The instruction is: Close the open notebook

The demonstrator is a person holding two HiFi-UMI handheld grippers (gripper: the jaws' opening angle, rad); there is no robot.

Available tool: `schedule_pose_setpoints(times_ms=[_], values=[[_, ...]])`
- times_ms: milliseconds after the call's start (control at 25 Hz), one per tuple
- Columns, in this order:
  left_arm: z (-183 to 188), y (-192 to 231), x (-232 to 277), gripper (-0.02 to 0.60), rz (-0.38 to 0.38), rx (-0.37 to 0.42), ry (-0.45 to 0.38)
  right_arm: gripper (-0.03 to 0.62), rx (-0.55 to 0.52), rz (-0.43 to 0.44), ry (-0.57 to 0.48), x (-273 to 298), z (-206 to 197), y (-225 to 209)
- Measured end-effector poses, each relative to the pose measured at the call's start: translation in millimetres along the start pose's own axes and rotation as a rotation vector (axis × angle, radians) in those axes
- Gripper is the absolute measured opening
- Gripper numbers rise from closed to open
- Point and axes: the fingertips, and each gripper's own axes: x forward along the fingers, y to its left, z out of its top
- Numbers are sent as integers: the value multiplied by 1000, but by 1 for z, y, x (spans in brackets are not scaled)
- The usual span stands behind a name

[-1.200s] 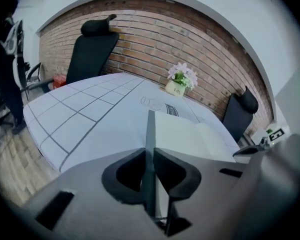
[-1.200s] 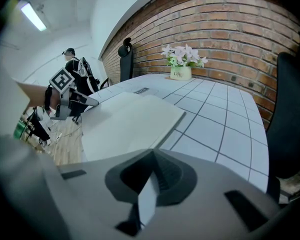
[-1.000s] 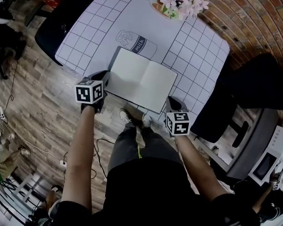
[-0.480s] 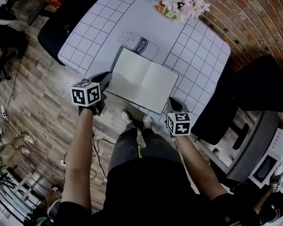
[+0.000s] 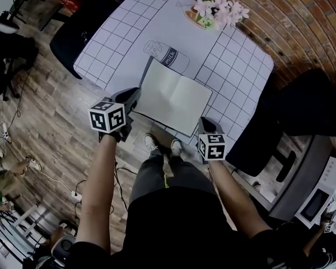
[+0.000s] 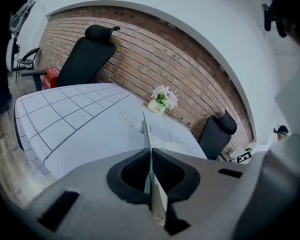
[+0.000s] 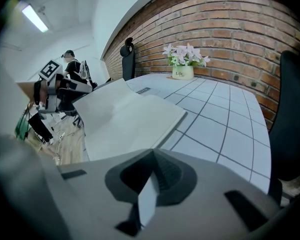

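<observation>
- Left hand-held gripper [image 5: 132, 96] clamped tight on notebook [image 5: 179, 97] left edge, lifted off desk [image 5: 123, 32].
- Right hand-held gripper [image 5: 207, 123] shut, empty, near notebook's rt corner.
- Flowers [image 5: 215, 7] at far edge, well apart; nothing blocking.

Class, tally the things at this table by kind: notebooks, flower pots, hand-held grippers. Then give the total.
notebook: 1
flower pot: 1
hand-held grippers: 2, the left hand-held gripper and the right hand-held gripper
Total: 4
</observation>
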Motion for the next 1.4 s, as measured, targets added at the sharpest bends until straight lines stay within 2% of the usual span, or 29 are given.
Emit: schedule_pose_setpoints(times_ms=[440,920,1400], values=[[3,-49,-1,34,-47,13,-69,14,-18,20,-5,0,1,1],[-5,-92,6,34,-85,43,-87,14,-38,50,-18,0,2,0],[-9,-119,10,34,-112,40,-104,14,-38,68,-84,-13,23,-2]])
